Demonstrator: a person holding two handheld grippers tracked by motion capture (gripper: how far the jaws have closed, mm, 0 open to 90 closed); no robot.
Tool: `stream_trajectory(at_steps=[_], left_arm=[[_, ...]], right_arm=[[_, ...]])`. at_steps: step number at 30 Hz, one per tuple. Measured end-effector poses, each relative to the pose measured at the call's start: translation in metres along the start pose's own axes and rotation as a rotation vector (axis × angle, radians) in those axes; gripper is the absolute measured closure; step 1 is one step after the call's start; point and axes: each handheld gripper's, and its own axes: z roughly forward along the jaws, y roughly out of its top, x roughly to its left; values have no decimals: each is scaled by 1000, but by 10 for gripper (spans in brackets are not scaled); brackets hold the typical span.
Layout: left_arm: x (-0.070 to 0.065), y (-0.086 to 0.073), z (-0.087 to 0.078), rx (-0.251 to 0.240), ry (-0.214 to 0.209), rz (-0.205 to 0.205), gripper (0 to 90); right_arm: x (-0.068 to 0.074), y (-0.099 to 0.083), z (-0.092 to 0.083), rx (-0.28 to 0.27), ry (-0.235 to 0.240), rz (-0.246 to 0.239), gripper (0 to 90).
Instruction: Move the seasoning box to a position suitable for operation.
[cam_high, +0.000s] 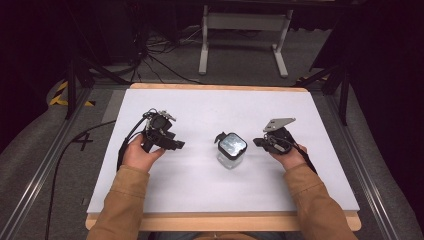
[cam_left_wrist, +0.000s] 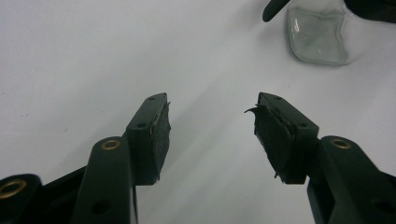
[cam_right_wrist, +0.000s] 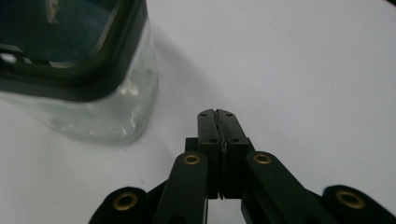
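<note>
Table (cam_high: 165, 190): flat white matte board with a pale wooden edge, the largest item and the surface for everything else

Jar (cam_high: 231, 149): square clear glass body with rounded corners, dark-rimmed lid with a reflective panel and a small black latch on its far-left side; it stands upright near the middle of the table, between the two grippers

Left gripper (cam_high: 178, 144): black, held to the left of the jar and well apart from it; jaws spread wide with nothing between them. Its rubbery pads (cam_left_wrist: 273, 140) look frayed at the edges

Right gripper (cam_high: 258, 142): black with a grey three-cornered plate on top, just to the right of the jar; jaws pressed together on nothing, not touching the glass

Risk, as judged: smooth glass against worn pads may slip in a grip; a closed jaw nudging the jar's side could push or tip it; a pull on the lid with the body unsteadied could drag the jar across the slick board
</note>
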Motion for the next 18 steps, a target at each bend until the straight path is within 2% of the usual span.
stream_trajectory(at_steps=[1, 3, 5, 8, 13, 18], left_arm=[[-2, 1, 0, -6, 3, 8, 448], [-3, 1, 0, -8, 4, 7, 446], [-5, 2, -1, -15, 6, 27, 442], [-7, 3, -4, -33, -4, 26, 442], [-9, 2, -6, -43, -1, 27, 446], [-10, 0, -8, -48, -5, 32, 445]], right_arm=[[-5, -7, 0, 3, 11, 31, 899], [-5, -8, -1, -4, 16, 39, 899], [-4, -8, -3, -31, 31, 42, 899], [-1, -6, -1, -57, 49, 34, 899], [6, -3, 5, -69, 78, 18, 899], [12, 1, 8, -91, 87, -15, 898]])
